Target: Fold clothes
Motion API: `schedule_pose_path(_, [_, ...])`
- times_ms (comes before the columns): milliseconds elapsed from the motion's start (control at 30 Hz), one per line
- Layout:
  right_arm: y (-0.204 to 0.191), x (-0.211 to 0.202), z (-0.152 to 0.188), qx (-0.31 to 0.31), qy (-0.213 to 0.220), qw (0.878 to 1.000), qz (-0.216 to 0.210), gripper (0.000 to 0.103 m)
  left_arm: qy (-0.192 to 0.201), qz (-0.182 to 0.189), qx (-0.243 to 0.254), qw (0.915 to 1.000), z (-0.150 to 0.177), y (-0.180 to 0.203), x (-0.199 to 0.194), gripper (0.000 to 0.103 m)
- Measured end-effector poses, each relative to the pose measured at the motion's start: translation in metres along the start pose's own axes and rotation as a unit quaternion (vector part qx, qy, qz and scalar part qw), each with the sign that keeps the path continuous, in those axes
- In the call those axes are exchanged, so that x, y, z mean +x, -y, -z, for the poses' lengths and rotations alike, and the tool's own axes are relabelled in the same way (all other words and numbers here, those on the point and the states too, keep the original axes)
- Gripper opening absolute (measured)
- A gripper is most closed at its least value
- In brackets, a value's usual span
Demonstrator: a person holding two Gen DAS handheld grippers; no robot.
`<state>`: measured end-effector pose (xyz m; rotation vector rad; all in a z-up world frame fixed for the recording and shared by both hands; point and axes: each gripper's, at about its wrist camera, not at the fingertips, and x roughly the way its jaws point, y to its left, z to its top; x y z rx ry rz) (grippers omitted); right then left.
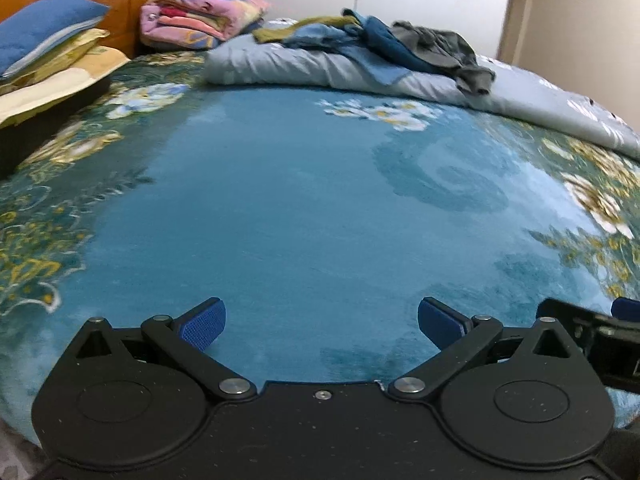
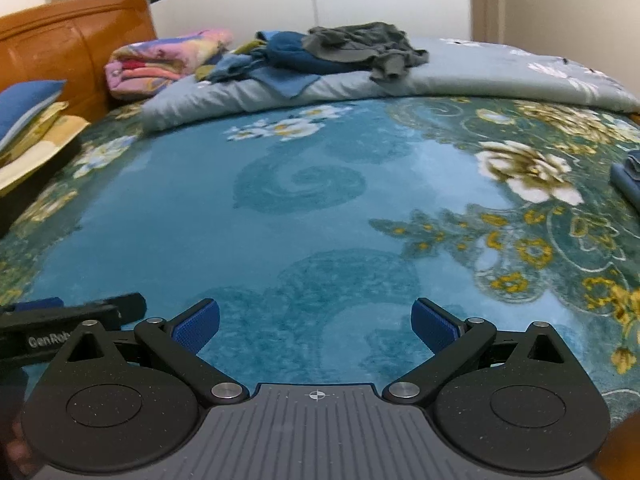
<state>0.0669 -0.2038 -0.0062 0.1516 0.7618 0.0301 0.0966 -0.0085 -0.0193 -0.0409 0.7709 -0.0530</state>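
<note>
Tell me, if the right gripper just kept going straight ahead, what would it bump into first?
Probably the blue floral bedspread itself; the open right gripper points low across it. Beyond lies the grey quilt with unfolded clothes, though depth is unclear.

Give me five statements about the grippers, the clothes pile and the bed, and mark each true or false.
1. Both the left gripper and the right gripper are open. True.
2. The right gripper holds a grey garment. False: it holds nothing; the grey garment lies on the clothes pile.
3. The pile sits on a pale rolled quilt. True.
4. The pile lies between the left gripper's fingers. False: it is far across the bed.
5. Pillows are stacked by the orange headboard. True.
</note>
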Motion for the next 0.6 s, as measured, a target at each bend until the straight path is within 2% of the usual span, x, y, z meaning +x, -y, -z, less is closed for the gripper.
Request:
schedule_pose_path(300, [0.008,0.005,0.001,0.018,-0.010,1.000,0.007,0.103,-0.019,-0.001,0.007,0.9998,0.010,0.009,0.009,0.102])
schedule_pose_path(600, [0.007,0.008,0.001,0.012,-0.019,1.000,0.007,0.103,-0.011,-0.017,0.006,0.9998,0.017,0.003,0.004,0.102])
